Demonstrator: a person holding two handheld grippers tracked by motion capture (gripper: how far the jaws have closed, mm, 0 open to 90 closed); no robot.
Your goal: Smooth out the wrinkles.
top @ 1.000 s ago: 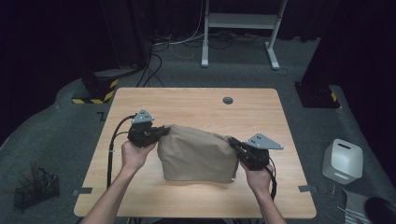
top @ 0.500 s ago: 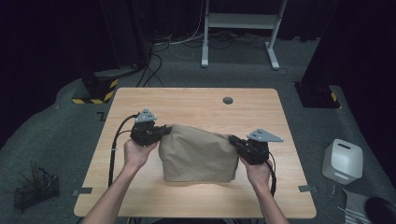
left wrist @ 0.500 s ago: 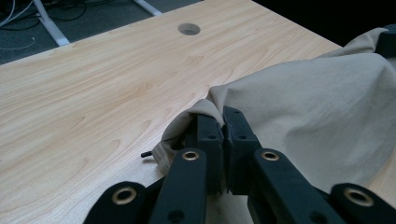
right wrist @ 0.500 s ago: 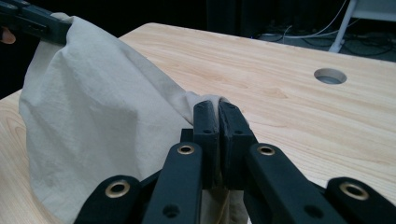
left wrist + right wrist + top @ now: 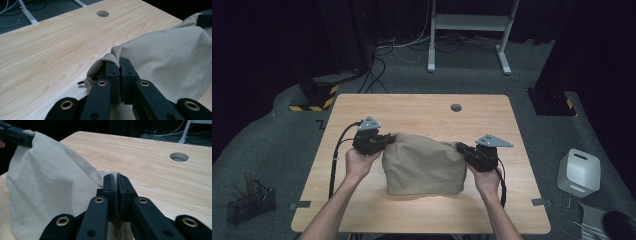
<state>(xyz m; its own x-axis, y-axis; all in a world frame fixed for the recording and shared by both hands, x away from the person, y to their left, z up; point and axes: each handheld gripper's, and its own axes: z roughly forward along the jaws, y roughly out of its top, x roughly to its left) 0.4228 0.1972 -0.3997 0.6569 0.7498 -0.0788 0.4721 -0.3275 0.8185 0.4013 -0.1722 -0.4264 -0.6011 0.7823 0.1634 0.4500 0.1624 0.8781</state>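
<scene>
A dark room surrounds the pale wooden tabletop (image 5: 422,112), with grey carpet, loose cables and the white legs of a stand (image 5: 472,30) beyond its far edge. On the tabletop, near the middle and a little toward my side, is a beige cloth (image 5: 422,165), bunched and held up along its top edge so that it hangs like a small tent with its lower hem resting on the wood. My left gripper (image 5: 384,140) has its fingers (image 5: 111,72) clamped tight on the cloth's left upper corner; in the left gripper view a fold of fabric is pinched between the two black pads, with a small dark cord end poking out beside it. My right gripper (image 5: 460,147) has its fingers (image 5: 110,187) pressed together on the right upper corner (the fabric wraps just over the tips in the right gripper view). The two grippers are well apart, with the cloth spanning between them. A round cable hole (image 5: 455,107) sits in the tabletop near the far edge, apart from the cloth. On the floor to the right stands a white container (image 5: 579,172), and to the left a small black wire basket (image 5: 249,202).
</scene>
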